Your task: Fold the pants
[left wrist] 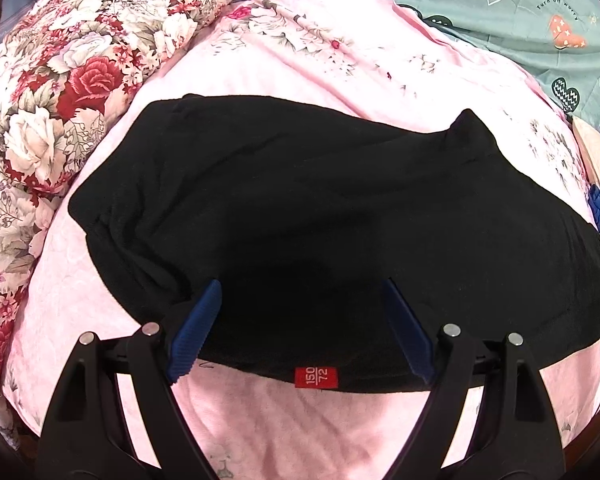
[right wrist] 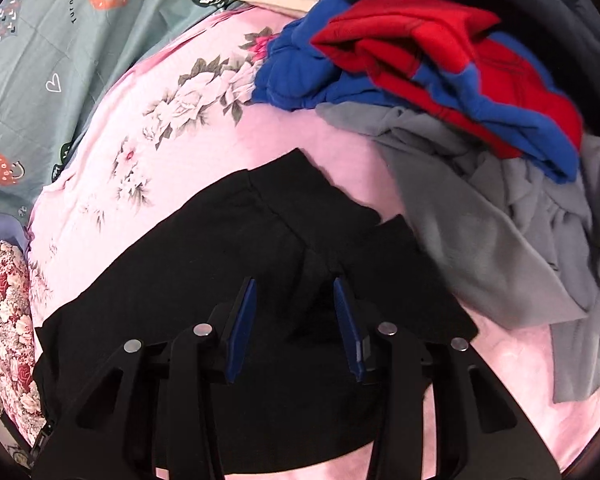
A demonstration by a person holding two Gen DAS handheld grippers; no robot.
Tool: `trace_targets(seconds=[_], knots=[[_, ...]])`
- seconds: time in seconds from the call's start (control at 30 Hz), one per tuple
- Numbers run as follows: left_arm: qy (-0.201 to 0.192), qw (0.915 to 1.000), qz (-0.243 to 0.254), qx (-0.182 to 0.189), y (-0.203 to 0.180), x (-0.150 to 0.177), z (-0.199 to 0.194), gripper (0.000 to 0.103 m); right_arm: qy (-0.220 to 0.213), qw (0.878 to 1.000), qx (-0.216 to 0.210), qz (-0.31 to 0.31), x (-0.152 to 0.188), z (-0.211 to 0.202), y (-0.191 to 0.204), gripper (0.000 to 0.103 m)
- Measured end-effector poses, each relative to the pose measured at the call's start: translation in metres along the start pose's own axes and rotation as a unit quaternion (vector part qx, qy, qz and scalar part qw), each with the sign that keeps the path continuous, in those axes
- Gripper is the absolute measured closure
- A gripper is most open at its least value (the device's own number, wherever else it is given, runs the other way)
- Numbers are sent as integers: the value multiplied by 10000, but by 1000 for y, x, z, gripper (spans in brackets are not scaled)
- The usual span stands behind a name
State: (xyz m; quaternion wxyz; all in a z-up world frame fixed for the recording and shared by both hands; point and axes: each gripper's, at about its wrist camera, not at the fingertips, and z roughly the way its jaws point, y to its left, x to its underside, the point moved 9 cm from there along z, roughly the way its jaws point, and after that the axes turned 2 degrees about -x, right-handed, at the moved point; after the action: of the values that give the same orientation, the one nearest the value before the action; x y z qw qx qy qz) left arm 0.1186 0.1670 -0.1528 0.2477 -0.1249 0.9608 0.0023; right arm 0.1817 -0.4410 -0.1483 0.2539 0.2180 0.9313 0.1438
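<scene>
The black pants (left wrist: 320,216) lie folded in a wide flat bundle on the pink floral bedsheet (left wrist: 300,432). A red size tag (left wrist: 316,377) reading 150/72 shows at their near edge. My left gripper (left wrist: 302,284) is open, its blue pads over the near edge of the pants with nothing between them. In the right wrist view the pants (right wrist: 204,280) spread under my right gripper (right wrist: 294,280), which is open above the fabric. Its blue pads (right wrist: 242,328) hold nothing.
A red-and-white floral quilt (left wrist: 60,92) lies at the left. A green patterned sheet (left wrist: 520,12) is at the far right. A pile of grey (right wrist: 500,248), blue and red clothes (right wrist: 440,64) sits beside the pants on the right.
</scene>
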Motion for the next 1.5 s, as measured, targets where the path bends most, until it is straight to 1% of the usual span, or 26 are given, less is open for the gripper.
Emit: trace_targets(seconds=[0.07,0.13,0.27,0.33,0.37,0.4,0.47,0.53,0.6,0.77,0.87,0.93,1.0,1.1,1.17,1.23,1.33,1.37,1.43,1.47,1.5], knots=[[13,10000,11,-7,0,-1,2,19,71,9999,87,-5,1,5,0,64],[28,10000,2,-14,1,-2,4,19,166,9999,16,24,1,10,3,65],[58,10000,-24,-14,3,-4,8,19,191,9998,15,108,1,15,4,68],[59,10000,-27,-4,4,-5,9,19,181,9996,22,210,-1,18,1,73],[58,10000,-36,6,4,-5,8,19,164,9995,64,247,-2,18,1,79],[56,10000,-51,22,4,-5,8,19,122,9996,78,245,-3,17,1,87],[38,10000,-62,45,4,-6,7,19,46,9998,55,196,-5,15,5,96],[18,10000,-49,50,3,-6,6,19,-91,9998,168,58,-7,10,11,98],[-1,10000,-31,68,2,-6,5,19,-238,9995,174,-61,-8,2,20,98],[-35,10000,-20,81,2,-8,2,19,-800,9961,-155,-341,-7,-54,46,98],[-51,10000,-35,51,6,-9,1,19,-1004,9938,-202,-430,-1,-83,47,98],[-76,9999,-18,92,6,-11,-1,19,-996,9940,-172,-407,7,-90,41,98],[-100,9999,1,141,5,-12,-4,19,-900,9954,-42,-339,20,-89,26,98],[-101,9998,55,135,3,-12,-4,19,-596,9979,208,-124,42,-67,-4,98],[-82,9998,94,126,2,-11,-5,19,-434,9986,300,-10,52,-49,-22,97],[-88,9998,120,139,2,-11,-7,19,-341,9987,376,31,57,-37,-33,94],[-122,9997,175,128,2,-9,-10,19,-368,9988,255,173,58,-38,-40,88],[-126,9997,186,122,2,-9,-11,19,-428,9986,271,131,55,-43,-39,87],[-120,9996,201,135,2,-8,-11,19,-578,9978,324,59,48,-51,-37,80],[-116,9996,208,136,1,-8,-12,19,-724,9965,426,39,41,-56,-38,73],[-116,9996,214,138,0,-7,-12,19,-837,9952,497,37,37,-61,-42,69]])
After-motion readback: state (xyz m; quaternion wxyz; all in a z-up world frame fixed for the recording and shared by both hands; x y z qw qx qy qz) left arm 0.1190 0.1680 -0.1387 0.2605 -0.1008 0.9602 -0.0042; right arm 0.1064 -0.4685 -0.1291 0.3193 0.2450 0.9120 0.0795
